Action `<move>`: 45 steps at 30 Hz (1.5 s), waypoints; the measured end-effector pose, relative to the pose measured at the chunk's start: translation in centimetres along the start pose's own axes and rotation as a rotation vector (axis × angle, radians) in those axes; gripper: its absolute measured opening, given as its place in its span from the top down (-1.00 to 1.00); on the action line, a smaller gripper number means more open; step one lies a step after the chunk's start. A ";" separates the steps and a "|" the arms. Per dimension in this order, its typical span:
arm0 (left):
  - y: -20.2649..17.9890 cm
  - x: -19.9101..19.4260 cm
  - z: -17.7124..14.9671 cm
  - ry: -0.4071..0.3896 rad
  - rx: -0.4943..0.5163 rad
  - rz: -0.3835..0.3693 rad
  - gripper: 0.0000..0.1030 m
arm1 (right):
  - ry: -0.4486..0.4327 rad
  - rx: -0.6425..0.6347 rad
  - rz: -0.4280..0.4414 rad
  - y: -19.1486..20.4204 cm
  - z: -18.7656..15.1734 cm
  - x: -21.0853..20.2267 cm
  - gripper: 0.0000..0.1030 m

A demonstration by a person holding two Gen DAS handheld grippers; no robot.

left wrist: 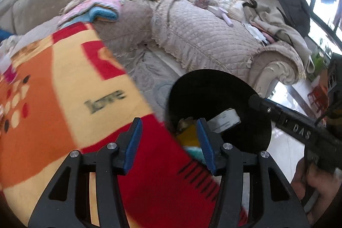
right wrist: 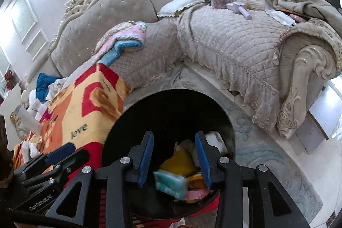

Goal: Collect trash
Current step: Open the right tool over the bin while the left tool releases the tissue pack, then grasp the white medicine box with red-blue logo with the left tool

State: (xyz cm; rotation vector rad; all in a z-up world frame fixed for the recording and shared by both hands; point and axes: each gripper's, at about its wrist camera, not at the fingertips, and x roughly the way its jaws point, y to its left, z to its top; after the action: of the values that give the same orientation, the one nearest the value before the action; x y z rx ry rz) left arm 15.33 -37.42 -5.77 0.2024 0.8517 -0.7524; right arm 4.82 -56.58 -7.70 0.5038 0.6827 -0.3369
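Observation:
A black trash bin (right wrist: 171, 99) stands on the floor beside a blanket-covered table. Inside lie a yellow wrapper (right wrist: 181, 161), a white box (right wrist: 215, 140) and a pink packet (right wrist: 196, 193). My right gripper (right wrist: 174, 138) hangs over the bin's mouth, open. A blurred teal packet (right wrist: 171, 183) is below its jaws, and neither pad touches it. My left gripper (left wrist: 170, 127) is open with nothing between its pads, over the blanket's edge next to the bin (left wrist: 213, 82). The white box (left wrist: 226, 120) and yellow wrapper (left wrist: 188, 136) show in that view too.
The red, orange and yellow blanket (left wrist: 74, 99) covers the table to the left of the bin. A quilted beige sofa (right wrist: 224, 40) with clutter on its seat runs behind. Its carved arm (right wrist: 299, 82) is at the right. A pale rug (right wrist: 267, 155) lies under the bin.

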 end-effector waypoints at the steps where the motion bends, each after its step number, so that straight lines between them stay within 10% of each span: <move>1: 0.7 -0.7 -0.4 -0.008 -0.013 0.006 0.01 | -0.006 -0.011 0.004 0.5 0.0 -0.2 0.26; 10: 10.9 -9.4 -5.6 -0.093 -0.149 0.152 0.01 | -0.018 -0.125 0.080 7.0 -1.5 -0.4 0.24; 28: 44.3 -22.1 -17.0 -0.108 -0.564 0.652 -0.43 | 0.027 -0.493 0.156 22.6 -7.8 2.8 0.18; 39: 47.9 -17.7 -17.1 -0.012 -0.646 0.691 -0.40 | 0.048 -0.451 0.163 21.8 -7.3 3.0 0.17; 42: 47.9 -17.4 -17.3 -0.010 -0.662 0.694 0.14 | 0.030 -0.473 0.158 22.2 -7.4 2.7 0.17; 45: 46.8 -17.9 -17.6 -0.022 -0.665 0.691 0.15 | -0.020 -0.472 0.201 22.8 -7.4 1.6 0.17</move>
State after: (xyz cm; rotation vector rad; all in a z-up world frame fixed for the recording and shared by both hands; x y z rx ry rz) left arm 28.61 13.85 -10.01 -0.1102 0.8915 0.1880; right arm 12.53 -33.86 -6.21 0.1160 0.6598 0.0127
